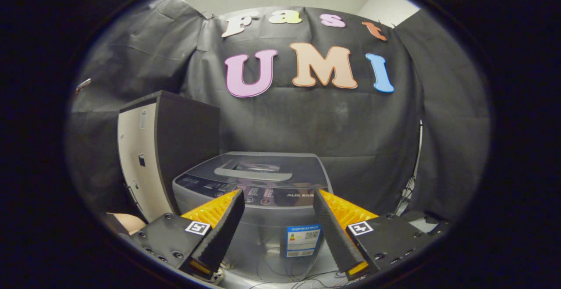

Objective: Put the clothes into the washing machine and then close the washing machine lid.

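Observation:
A grey top-loading washing machine stands ahead of me, its dark glass lid lying flat and shut, with a long handle across it. A control panel runs along its front edge. My gripper is held out in front of the machine, some way short of it, open with nothing between its fingers. The fingertips frame the panel's front edge. No clothes can be seen from here.
A tall dark cabinet with a pale side stands just left of the washer. Black cloth walls close the booth behind and to the sides. Thin cables lie on the floor at the machine's foot. A rounded pale shape, perhaps part of a person, shows beside the left finger.

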`<action>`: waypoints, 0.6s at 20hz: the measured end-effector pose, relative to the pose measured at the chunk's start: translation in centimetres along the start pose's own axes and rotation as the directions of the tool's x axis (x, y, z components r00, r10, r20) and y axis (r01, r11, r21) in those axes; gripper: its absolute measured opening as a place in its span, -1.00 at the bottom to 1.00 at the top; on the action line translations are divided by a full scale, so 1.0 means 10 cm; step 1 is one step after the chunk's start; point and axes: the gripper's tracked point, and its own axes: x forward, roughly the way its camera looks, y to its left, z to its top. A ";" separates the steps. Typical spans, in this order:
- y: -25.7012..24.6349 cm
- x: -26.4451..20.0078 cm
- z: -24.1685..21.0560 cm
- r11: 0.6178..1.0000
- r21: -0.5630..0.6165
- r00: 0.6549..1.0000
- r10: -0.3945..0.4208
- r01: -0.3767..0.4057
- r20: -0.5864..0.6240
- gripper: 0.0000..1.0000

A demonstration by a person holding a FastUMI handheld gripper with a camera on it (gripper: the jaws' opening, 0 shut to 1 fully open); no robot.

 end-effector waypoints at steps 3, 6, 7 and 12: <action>-0.02 0.01 -0.01 1.000 -0.005 1.000 -0.011 0.011 -0.003 0.95; -0.04 0.03 -0.12 1.000 -0.007 0.999 -0.022 0.022 -0.033 0.96; -0.05 0.04 -0.15 1.000 -0.001 0.999 -0.021 0.021 -0.042 0.96; -0.13 0.04 -0.27 0.997 0.074 0.995 -0.024 0.031 -0.094 0.96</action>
